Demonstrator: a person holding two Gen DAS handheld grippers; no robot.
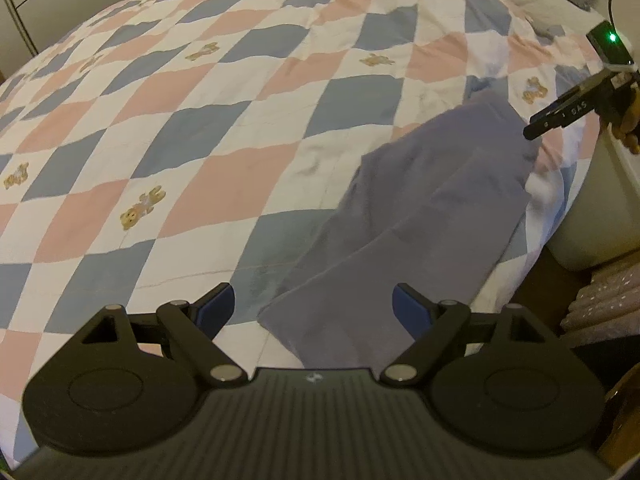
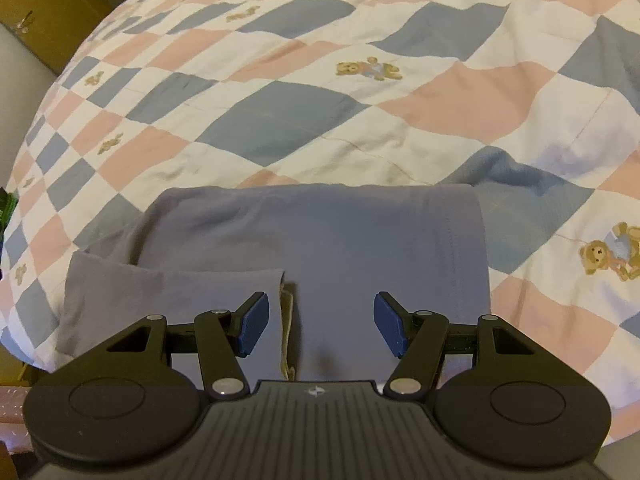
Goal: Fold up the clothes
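Observation:
A grey-purple garment lies folded into a long strip near the bed's right edge. In the right wrist view the garment lies flat with a folded flap at its left and a pale inner label showing. My left gripper is open and empty, just above the garment's near end. My right gripper is open and empty, hovering over the garment's near edge. The right gripper also shows in the left wrist view, at the garment's far end.
The bed is covered by a quilt of pink, blue and white diamonds with teddy bears. A white bin and dotted fabric stand beyond the bed's right edge. A wooden cabinet stands at the far left.

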